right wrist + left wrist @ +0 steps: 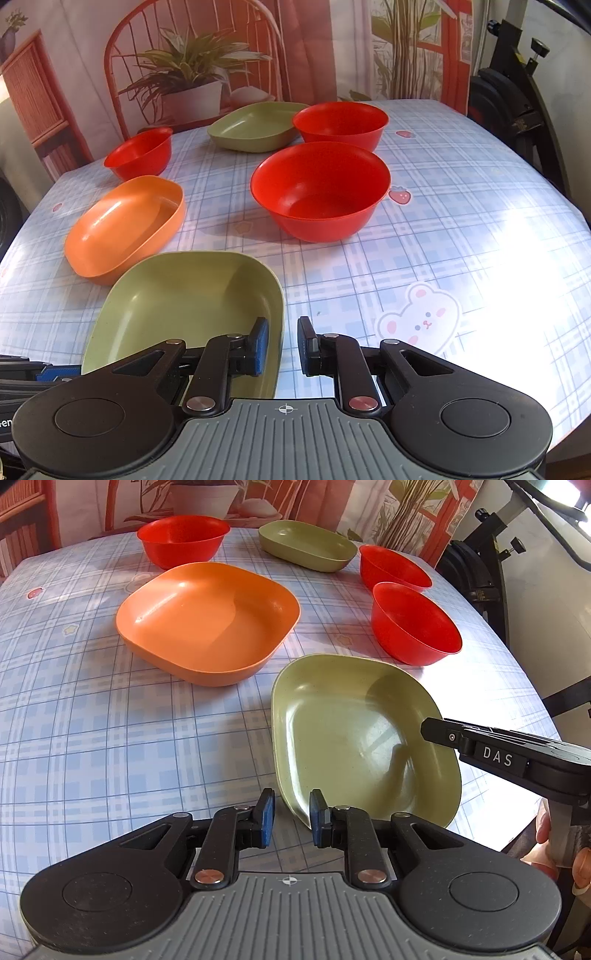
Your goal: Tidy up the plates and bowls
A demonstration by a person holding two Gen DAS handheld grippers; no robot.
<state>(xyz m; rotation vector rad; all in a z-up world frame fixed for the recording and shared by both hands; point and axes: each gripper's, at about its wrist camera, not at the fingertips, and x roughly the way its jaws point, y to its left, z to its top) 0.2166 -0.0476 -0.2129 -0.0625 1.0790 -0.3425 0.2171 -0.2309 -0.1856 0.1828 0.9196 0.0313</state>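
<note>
Left gripper (pixel 291 821) fingers apart astride near green plate (pixel 354 734) rim, right gripper (pixel 282 345) likewise parted over its opposite rim, at the table (pixel 461 229) near edge.

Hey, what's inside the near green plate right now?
The near green plate holds no food or dishes. One of the right gripper's fingers reaches over its rim, hiding part of the inside.
</note>
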